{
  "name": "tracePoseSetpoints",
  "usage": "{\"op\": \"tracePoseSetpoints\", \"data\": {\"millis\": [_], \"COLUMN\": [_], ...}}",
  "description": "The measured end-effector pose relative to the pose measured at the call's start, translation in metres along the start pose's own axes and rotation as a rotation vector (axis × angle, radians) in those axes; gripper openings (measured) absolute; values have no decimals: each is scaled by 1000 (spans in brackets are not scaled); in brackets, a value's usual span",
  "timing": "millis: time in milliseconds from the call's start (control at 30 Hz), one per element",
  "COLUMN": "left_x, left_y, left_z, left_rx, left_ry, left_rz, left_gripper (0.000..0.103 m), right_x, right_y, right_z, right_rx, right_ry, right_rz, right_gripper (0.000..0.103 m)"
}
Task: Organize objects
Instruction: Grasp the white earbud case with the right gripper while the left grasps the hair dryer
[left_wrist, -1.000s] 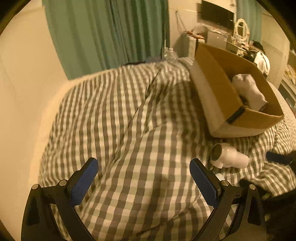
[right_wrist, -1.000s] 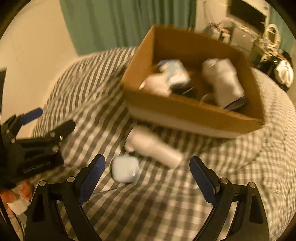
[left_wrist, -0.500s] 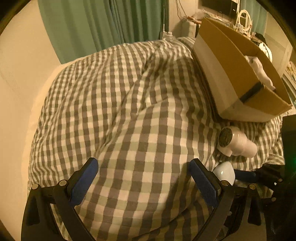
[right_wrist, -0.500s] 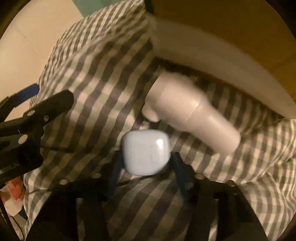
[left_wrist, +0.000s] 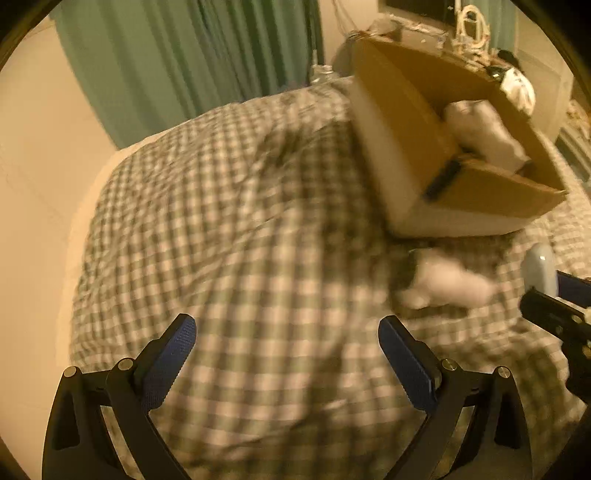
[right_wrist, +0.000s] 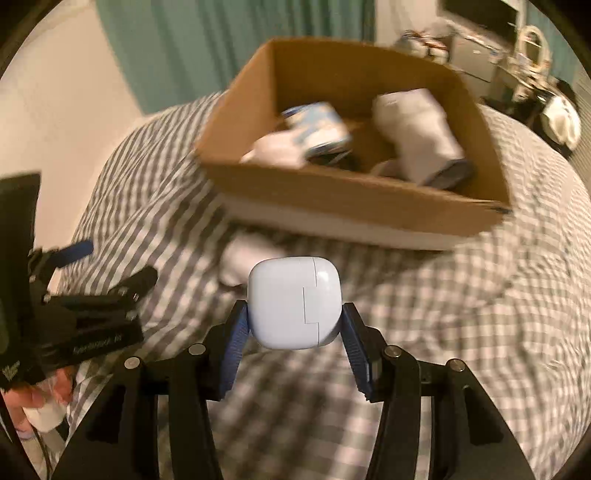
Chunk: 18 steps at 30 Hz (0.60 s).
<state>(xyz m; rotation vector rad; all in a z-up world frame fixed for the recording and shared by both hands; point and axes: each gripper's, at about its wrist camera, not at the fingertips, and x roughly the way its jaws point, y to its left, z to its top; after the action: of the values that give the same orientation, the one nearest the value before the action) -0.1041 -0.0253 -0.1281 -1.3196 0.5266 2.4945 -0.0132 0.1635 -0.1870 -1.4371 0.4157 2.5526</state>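
Observation:
My right gripper (right_wrist: 293, 328) is shut on a white earbud case (right_wrist: 293, 302) and holds it above the checked bedspread (right_wrist: 424, 350), short of the cardboard box (right_wrist: 332, 192). The box holds a white bottle (right_wrist: 417, 129), a blue-and-white pack (right_wrist: 317, 129) and other white items. A white cylindrical object (left_wrist: 443, 282) lies on the bed in front of the box; the case hides most of it in the right wrist view. My left gripper (left_wrist: 286, 347) is open and empty above the bedspread, left of the box (left_wrist: 443, 155). The case (left_wrist: 539, 267) shows at that view's right edge.
Green curtains (left_wrist: 184, 55) hang behind the bed. A beige wall (left_wrist: 33, 166) runs along the bed's left side. Cluttered furniture (right_wrist: 517, 55) stands at the back right. The left gripper's body (right_wrist: 85, 321) sits at the left of the right wrist view.
My right gripper closed on the earbud case and lifted it off the bed toward the box. My left gripper stayed open and shifted, its view tilting up.

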Motion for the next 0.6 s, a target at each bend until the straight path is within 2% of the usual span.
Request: {"op": "tracePoseSetpoints", "data": {"millis": [133,233,467,600], "left_x": [-3,12,56,64], "left_y": [-34,-58,-73,-86], "left_z": [10,17,30,31], "left_rx": [20,54,-11,21], "left_ry": [-23,-2,70,66], "left_rz": [-84,-83,-125,-153], "left_gripper": [102,102,102,102], "right_x": [-7,-7,9,19], "right_y": [-34,-54,-82,-81], "right_z": [9,4,0,2], "right_rx": [54,103,182,188], "right_ry": [-21,-25,-5,5], "right_rz": [-43,-63,4,29], "right_gripper": [50,50,50,50]}}
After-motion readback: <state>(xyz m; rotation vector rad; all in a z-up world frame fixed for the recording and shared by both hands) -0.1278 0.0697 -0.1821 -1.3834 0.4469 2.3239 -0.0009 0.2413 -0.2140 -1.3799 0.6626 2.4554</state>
